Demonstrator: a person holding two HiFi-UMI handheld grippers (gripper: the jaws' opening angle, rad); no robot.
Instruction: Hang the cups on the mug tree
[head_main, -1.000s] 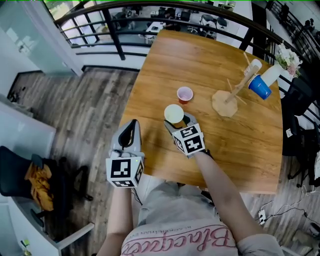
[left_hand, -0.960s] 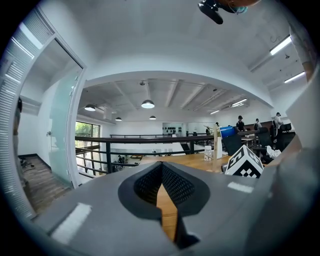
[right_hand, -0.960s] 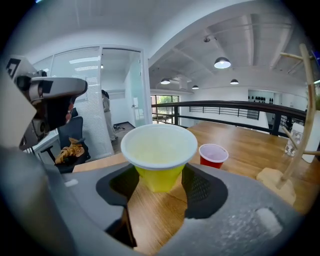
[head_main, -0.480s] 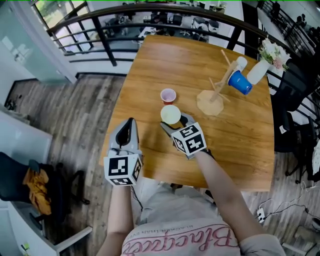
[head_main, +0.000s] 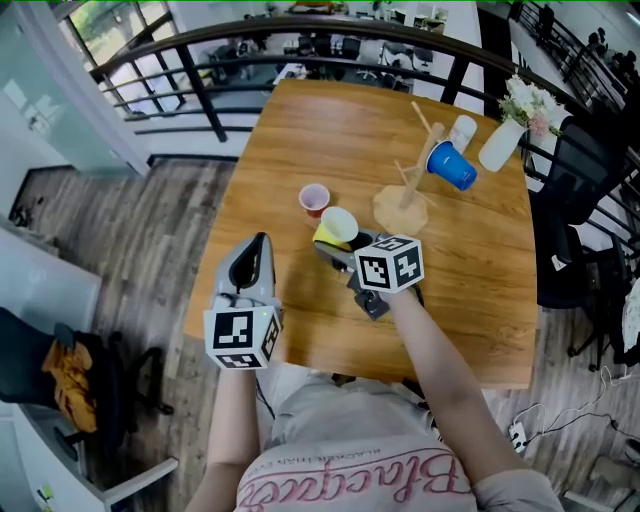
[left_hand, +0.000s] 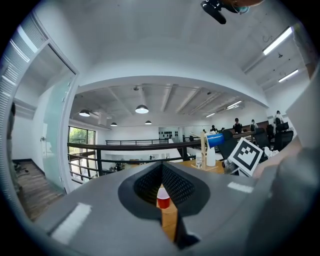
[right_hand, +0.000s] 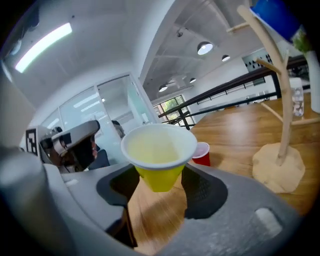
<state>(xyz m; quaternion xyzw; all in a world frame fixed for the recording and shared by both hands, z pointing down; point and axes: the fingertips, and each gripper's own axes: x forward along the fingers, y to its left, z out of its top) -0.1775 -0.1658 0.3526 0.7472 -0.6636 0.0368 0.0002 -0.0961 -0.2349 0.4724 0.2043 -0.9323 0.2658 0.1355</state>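
A: Left gripper (head_main: 260, 243) is pinched shut and empty. Right gripper (head_main: 336, 246) clamps the yellow cup (head_main: 338, 224) above the table (head_main: 480, 280), near the red cup (head_main: 314, 198).

B: That tapered cup may slip out. A clumsy hook-on could also tip the tree (head_main: 408, 185) holding the blue cup (head_main: 452, 166).

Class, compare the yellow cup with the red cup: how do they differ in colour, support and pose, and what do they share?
Colour: the yellow cup is yellow outside, the red cup red.
Support: the yellow cup is clamped in the right hand-held gripper; the red cup stands free on the table.
Pose: the yellow cup tilts; the red cup is upright.
Shared: both are small tapered cups with pale insides, neither on the mug tree.
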